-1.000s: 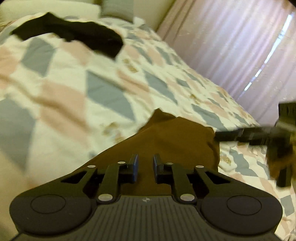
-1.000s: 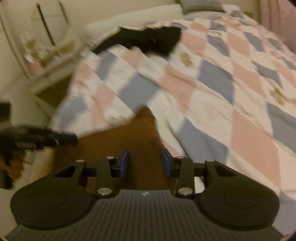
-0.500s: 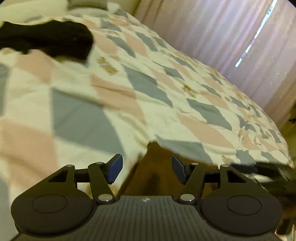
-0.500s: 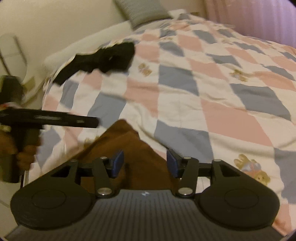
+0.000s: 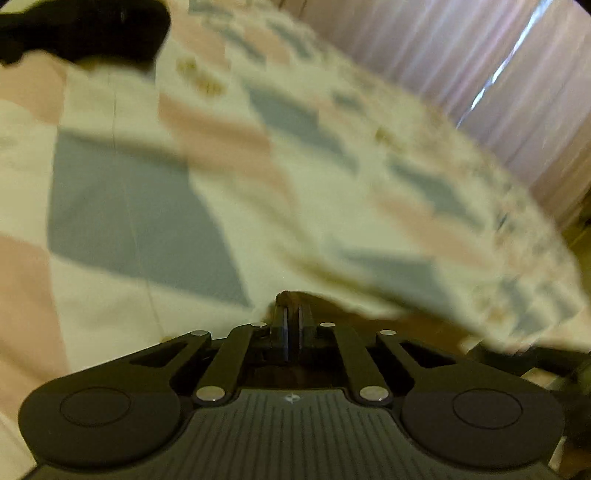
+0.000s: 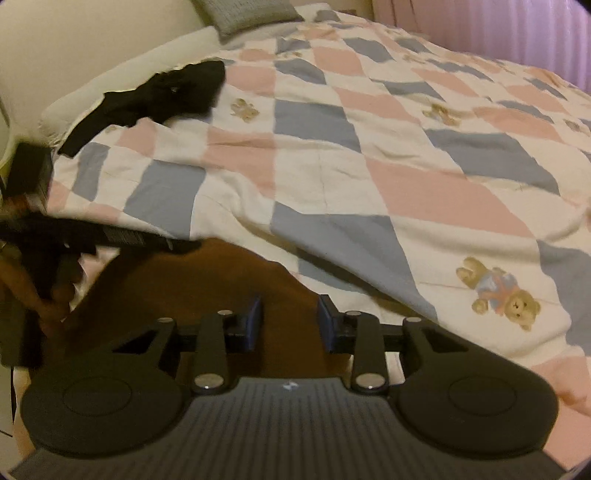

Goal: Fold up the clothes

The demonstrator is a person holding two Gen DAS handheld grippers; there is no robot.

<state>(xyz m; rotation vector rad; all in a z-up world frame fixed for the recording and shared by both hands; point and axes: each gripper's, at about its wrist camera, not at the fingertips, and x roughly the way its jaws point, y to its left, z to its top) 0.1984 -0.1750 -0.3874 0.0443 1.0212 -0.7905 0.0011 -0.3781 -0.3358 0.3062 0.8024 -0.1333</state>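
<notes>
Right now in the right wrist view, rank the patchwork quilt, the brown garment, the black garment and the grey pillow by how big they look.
1. Pink, blue and white patchwork quilt
2. Brown garment, nearest the camera, so flattered
3. Black garment
4. Grey pillow, farthest and cropped

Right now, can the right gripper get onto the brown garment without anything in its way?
Probably yes. The right gripper is open with the brown garment directly beneath and ahead of its fingers, nothing between. The left gripper is already shut on the cloth off to the side.
</notes>
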